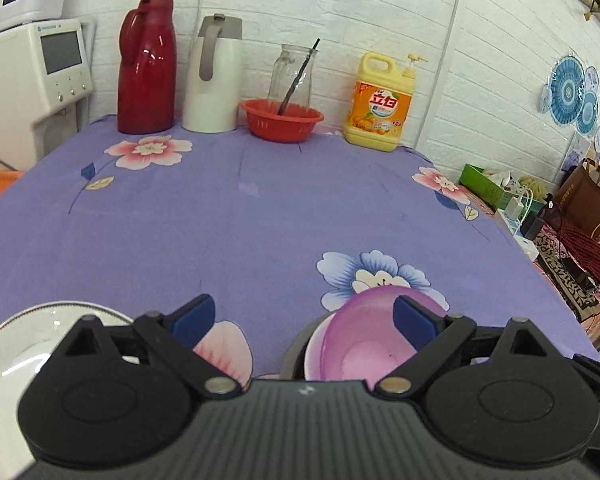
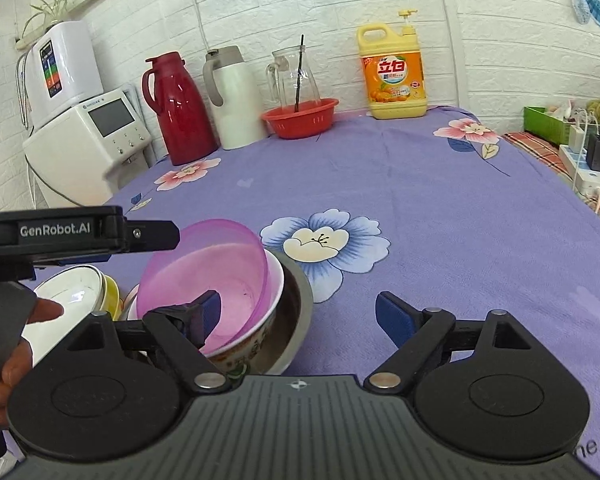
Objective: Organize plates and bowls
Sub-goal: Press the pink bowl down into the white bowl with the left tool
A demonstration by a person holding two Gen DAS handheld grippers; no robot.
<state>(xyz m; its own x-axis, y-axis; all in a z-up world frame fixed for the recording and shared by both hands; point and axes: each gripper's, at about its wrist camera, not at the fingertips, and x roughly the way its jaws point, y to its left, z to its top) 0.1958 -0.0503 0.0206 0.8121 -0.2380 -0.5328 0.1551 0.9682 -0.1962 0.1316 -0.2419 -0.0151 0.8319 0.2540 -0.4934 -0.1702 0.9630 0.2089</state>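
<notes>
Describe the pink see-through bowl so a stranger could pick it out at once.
Start at the purple flowered tablecloth and come to its near edge, beside the big blue flower. A nest of bowls sits there: a metal bowl outermost, a white bowl inside it. The pink bowl lies tilted on top, the only translucent plastic one.

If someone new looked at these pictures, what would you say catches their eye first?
Probably the translucent purple bowl, tilted inside a white bowl nested in a steel bowl at the near edge of the floral purple tablecloth. Next, the red thermos and yellow detergent bottle against the back wall.
</notes>
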